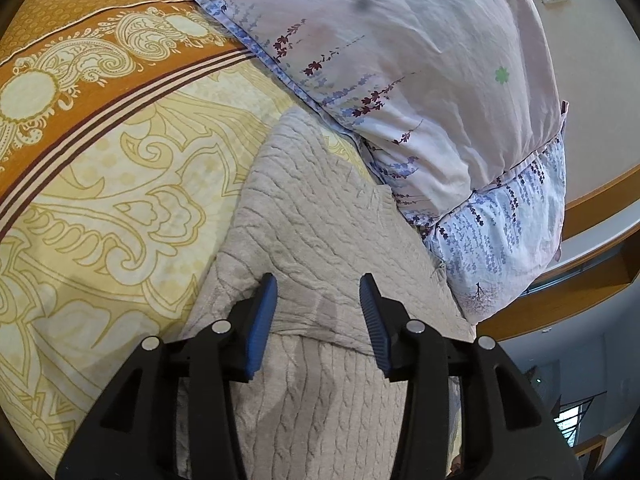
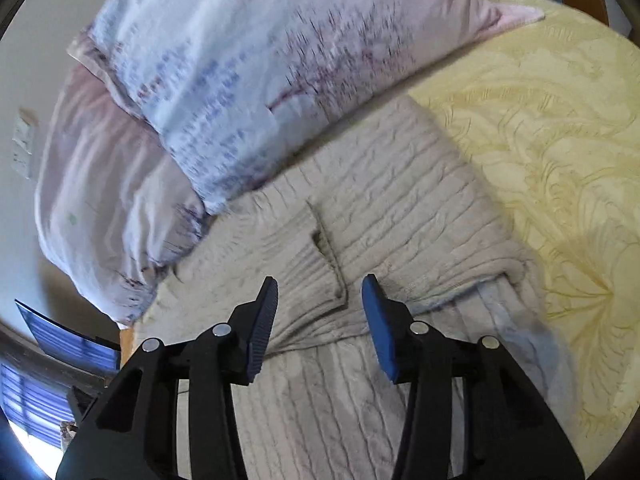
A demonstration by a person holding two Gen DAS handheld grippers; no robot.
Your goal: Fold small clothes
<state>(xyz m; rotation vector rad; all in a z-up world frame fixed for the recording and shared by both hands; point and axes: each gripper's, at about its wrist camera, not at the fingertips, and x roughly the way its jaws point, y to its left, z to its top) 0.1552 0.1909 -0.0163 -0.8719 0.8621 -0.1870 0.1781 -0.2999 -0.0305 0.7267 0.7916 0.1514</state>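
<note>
A beige cable-knit sweater (image 1: 320, 220) lies partly folded on the bed, one layer lapped over another. My left gripper (image 1: 318, 286) is open and empty, its blue fingers (image 1: 262, 320) just above the folded edge. In the right wrist view the same sweater (image 2: 400, 208) shows a ribbed cuff or hem (image 2: 316, 268) folded across its body. My right gripper (image 2: 320, 288) is open and empty, hovering over that ribbed part. Whether either gripper touches the fabric I cannot tell.
A yellow and orange paisley bedspread (image 1: 100, 200) covers the bed; it also shows in the right wrist view (image 2: 560, 140). Floral pillows (image 1: 400, 60) are stacked against the sweater's far side, also in the right wrist view (image 2: 240, 80). A wooden bed frame (image 1: 580, 292) and wall (image 1: 592, 80) lie beyond.
</note>
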